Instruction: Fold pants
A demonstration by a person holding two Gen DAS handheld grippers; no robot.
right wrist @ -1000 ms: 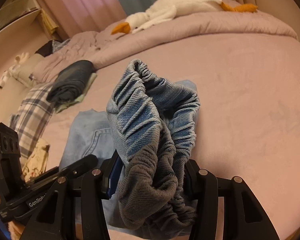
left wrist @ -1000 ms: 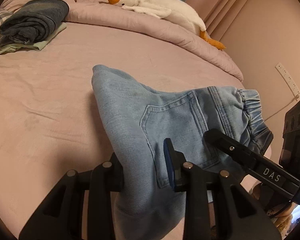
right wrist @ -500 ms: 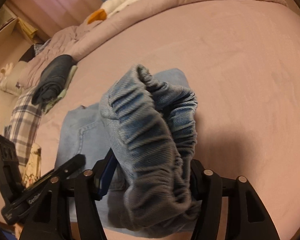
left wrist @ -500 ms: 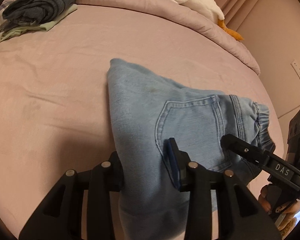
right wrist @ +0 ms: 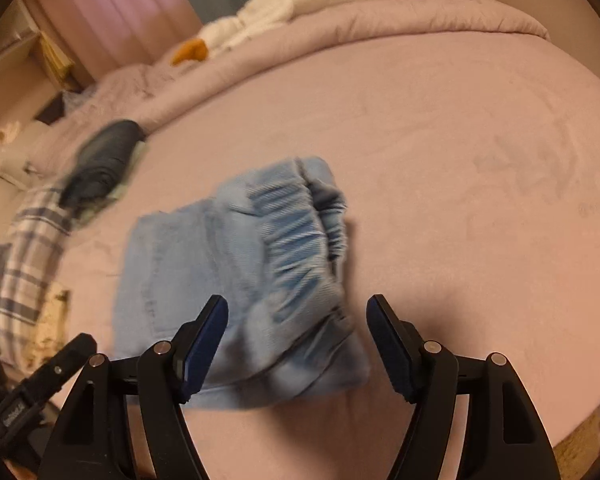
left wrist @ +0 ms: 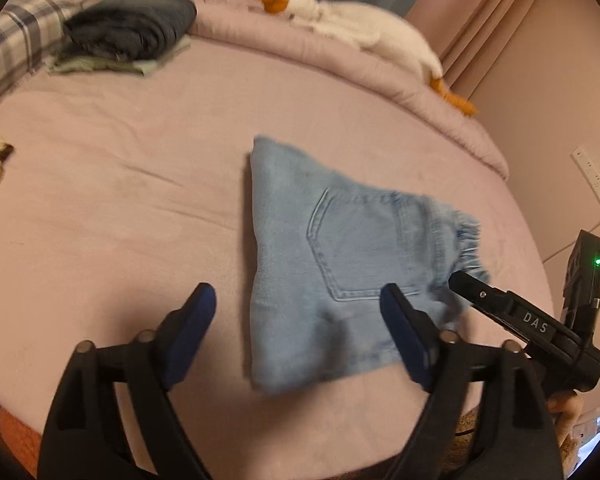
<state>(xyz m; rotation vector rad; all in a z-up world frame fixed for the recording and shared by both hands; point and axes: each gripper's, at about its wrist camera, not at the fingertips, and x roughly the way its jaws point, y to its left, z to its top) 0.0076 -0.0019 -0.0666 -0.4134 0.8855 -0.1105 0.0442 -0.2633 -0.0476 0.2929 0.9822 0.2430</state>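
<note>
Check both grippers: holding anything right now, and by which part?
Nothing is held. The left gripper and the right gripper are both open, and the folded jeans lie free on the bed.

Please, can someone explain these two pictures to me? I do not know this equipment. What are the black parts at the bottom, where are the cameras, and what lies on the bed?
No robot is here: a person holds one hand tool in each hand, and a camera on each tool looks forward along its fingers. The black parts are those tools: the left gripper in one picture, the right gripper in the other. Both jaws stand open and hold nothing. Between them, folded light blue jeans lie on the pink bed. Farther back are a stack of folded clothes and a white goose toy.
</note>
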